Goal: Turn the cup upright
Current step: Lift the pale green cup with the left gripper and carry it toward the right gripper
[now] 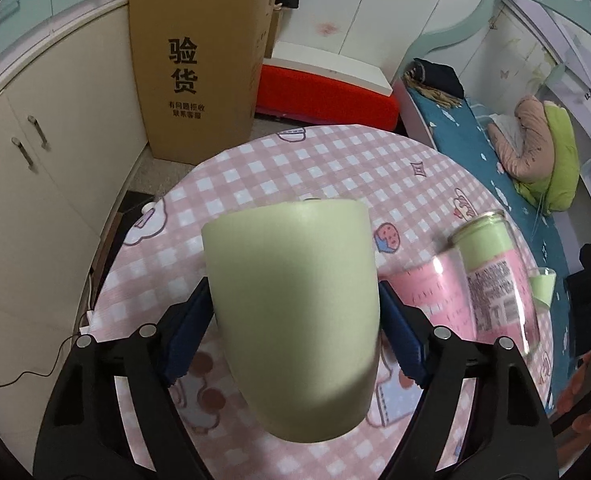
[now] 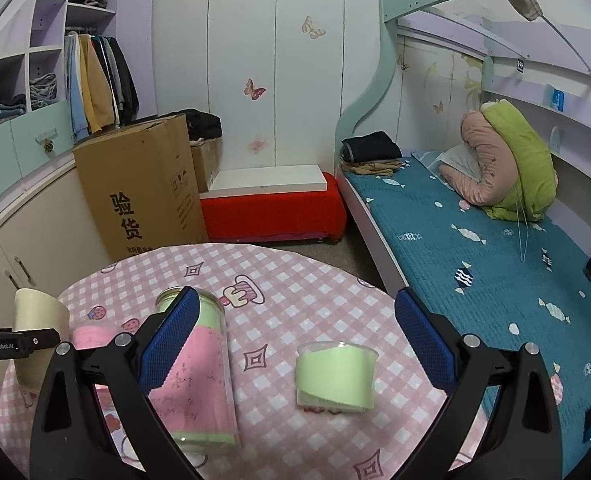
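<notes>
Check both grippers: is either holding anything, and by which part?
The left gripper clamps the pale green cup across its side walls, mid-body. The right gripper is open, holding nothing.

The pale green cup (image 1: 295, 320) is showing a matt, smooth skin with no shine, looking like plastic or glazeless ceramic; which, I cannot tell. The left gripper (image 1: 295, 332) is pressing it with dark blue pads (image 1: 403, 344) that are looking rough and finely textured, set on matt black plastic with small bright metal pins. The counter (image 1: 335, 168) is wearing a pink checked cloth that is looking smooth and faintly glossy. The clear jar (image 2: 199, 368) is glinting like glossy plastic over paper labels, and the small clear tub (image 2: 335, 376) beside it is catching light likewise. The cardboard box (image 2: 139, 192) is looking dull and papery.
</notes>
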